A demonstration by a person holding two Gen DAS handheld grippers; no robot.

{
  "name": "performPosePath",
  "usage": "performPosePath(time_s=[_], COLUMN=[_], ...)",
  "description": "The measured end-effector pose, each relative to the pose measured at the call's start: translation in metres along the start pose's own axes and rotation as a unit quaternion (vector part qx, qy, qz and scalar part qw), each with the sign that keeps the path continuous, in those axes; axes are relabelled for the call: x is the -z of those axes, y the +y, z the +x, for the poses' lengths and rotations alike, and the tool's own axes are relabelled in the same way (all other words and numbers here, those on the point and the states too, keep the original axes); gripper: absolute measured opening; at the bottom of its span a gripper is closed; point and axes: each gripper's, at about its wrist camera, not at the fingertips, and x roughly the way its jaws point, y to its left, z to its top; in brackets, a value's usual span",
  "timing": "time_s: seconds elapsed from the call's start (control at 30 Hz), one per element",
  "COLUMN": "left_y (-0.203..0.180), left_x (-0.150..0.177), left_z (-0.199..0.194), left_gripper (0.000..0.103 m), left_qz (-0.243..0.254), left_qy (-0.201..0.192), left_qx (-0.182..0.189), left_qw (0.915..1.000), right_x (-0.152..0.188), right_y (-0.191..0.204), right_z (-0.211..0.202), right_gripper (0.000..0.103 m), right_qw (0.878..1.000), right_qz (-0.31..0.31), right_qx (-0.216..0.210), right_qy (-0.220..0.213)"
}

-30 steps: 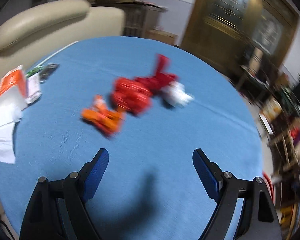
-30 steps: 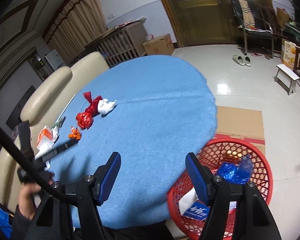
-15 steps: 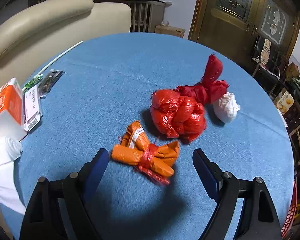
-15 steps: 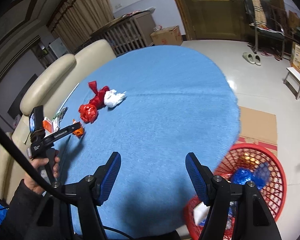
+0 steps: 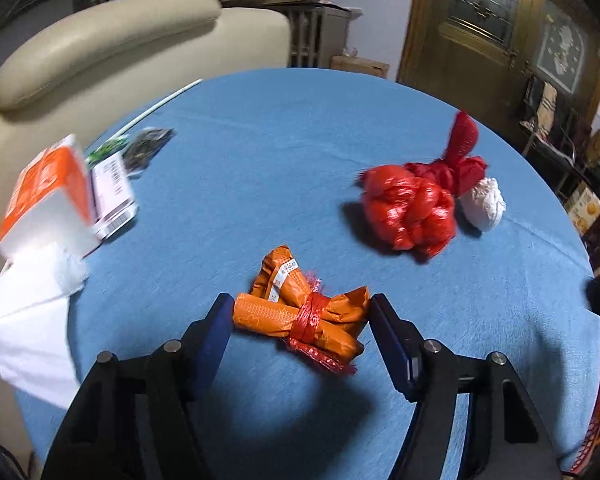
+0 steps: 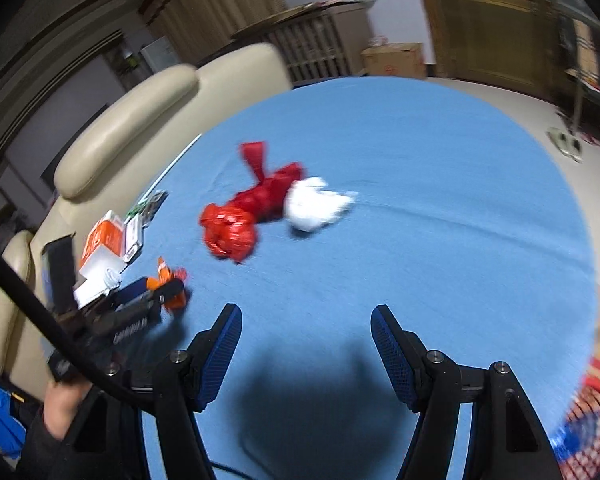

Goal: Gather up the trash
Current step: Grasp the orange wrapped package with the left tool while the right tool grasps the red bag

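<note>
Orange wrapper bundle (image 5: 300, 314), bound at its waist with red netting, lies on the blue tabletop (image 5: 260, 168) directly between the fingers of the left claw (image 5: 300, 320). Jaws stand wide, one on each side of the bundle; contact cannot be confirmed, and nothing is held yet. Judgement: the straddle is set to close across the bundle's long axis.

Right claw (image 6: 306, 334) hovers spread wide over bare cloth, holding nothing, presumably free for the next item.

Further trash sits at 1 o'clock from the bundle: a red mesh bag (image 5: 410, 212) with a white paper wad (image 5: 484, 204) touching it. The red basket (image 6: 592, 420) shows at 4 o'clock in the right view, likely the destination.

An orange-and-white box (image 5: 48, 196) at 9 o'clock carries a barcode label; a small tag on the bundle is printed, but no writing is legible
</note>
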Motion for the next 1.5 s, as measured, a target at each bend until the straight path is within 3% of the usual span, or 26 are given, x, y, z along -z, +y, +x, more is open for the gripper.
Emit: performPosePath(time_s=[0.2,0.37,0.57,0.67,1.07,1.5], left_y=[0.019,0.033,0.041,0.041,0.023,-0.040], left_x=[0.004,0.004,0.006,0.006,0.012,0.026], left_z=[-0.010,-0.017,-0.018,-0.020,-0.045,-0.073], left_gripper=[0.070,0.070,0.070,0.070,0.070,0.070], left_qz=[-0.011,-0.032,-0.044,-0.045,-0.040,0.004], left_qy=[-0.004,-0.007,-0.003,-0.003,-0.014,-0.028], left_qx=[-0.020,-0.027,-0.027,-0.026,-0.034,-0.031], left_qw=[0.9997,0.9991,0.9987,0.9986,0.9985,0.9991], right_x=[-0.030,-0.049,-0.058,-0.058,-0.017,0.045], right_y=[0.052,0.080,0.097,0.103,0.071,0.014], right_z=[0.068,0.108,0.143,0.149,0.062,-0.027], right_gripper=[0.071,0.071,0.070,0.064,0.062,0.062], right_qw=[0.999,0.999,0.998,0.996,0.996,0.999], right_qz=[-0.023,-0.029,-0.049,-0.074,-0.080,-0.031], right_qx=[-0.026,-0.022,0.021,0.037,0.030,0.029], right_qy=[0.012,0.016,0.024,0.027,0.003,-0.031])
